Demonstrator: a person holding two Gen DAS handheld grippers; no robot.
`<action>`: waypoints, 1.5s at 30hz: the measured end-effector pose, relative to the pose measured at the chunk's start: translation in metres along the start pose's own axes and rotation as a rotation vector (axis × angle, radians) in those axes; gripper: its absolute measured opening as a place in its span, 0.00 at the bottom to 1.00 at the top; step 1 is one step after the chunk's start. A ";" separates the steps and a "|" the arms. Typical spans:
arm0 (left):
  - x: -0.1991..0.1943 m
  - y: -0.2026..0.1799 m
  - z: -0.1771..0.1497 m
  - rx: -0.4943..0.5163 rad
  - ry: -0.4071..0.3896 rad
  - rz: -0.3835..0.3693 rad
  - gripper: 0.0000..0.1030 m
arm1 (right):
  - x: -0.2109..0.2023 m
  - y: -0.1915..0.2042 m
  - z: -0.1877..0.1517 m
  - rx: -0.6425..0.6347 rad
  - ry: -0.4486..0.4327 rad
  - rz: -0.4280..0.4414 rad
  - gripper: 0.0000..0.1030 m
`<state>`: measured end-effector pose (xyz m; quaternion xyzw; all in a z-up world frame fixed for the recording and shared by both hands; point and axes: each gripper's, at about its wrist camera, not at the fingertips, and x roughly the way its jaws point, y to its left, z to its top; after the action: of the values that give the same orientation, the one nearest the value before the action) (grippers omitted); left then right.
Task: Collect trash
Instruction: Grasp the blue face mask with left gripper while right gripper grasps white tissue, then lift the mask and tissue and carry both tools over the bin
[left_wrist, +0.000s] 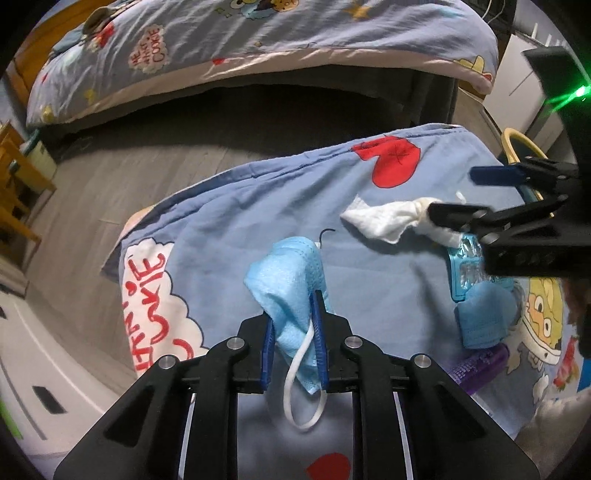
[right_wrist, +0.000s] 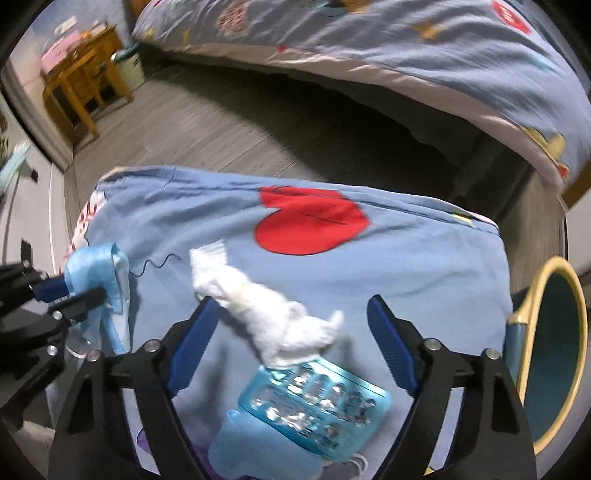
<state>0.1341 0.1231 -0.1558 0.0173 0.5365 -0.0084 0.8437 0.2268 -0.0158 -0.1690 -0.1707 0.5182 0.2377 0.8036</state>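
A crumpled blue face mask (left_wrist: 284, 273) hangs between the pads of my left gripper (left_wrist: 291, 310), which is shut on it just above the blue cartoon cloth (left_wrist: 221, 240); its white ear loop dangles below. A twisted white tissue (right_wrist: 273, 314) lies on the cloth between the spread fingers of my right gripper (right_wrist: 293, 301), which is open, its pads apart from the tissue. In the left wrist view the right gripper (left_wrist: 454, 192) straddles the tissue (left_wrist: 380, 221). The right wrist view shows the left gripper (right_wrist: 85, 291) with the mask (right_wrist: 107, 273) at far left.
A blue blister pack (right_wrist: 317, 402), a second blue mask (left_wrist: 484, 317) and a purple wrapper (left_wrist: 476, 365) lie near the tissue. A teal bin with a yellow rim (right_wrist: 537, 295) stands right of the cloth. Beyond are grey floor, a bed (left_wrist: 258, 37) and a wooden table (right_wrist: 81, 81).
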 end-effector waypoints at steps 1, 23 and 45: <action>0.000 0.001 0.000 0.000 -0.001 -0.001 0.19 | 0.002 0.002 0.000 -0.013 0.002 -0.004 0.73; -0.021 -0.011 0.008 0.023 -0.053 0.005 0.19 | -0.050 -0.018 0.002 0.048 -0.067 0.029 0.27; -0.052 -0.077 0.029 0.091 -0.141 -0.054 0.19 | -0.126 -0.116 -0.037 0.239 -0.145 -0.060 0.27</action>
<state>0.1362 0.0444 -0.0983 0.0405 0.4750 -0.0566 0.8772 0.2192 -0.1569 -0.0657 -0.0716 0.4779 0.1619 0.8604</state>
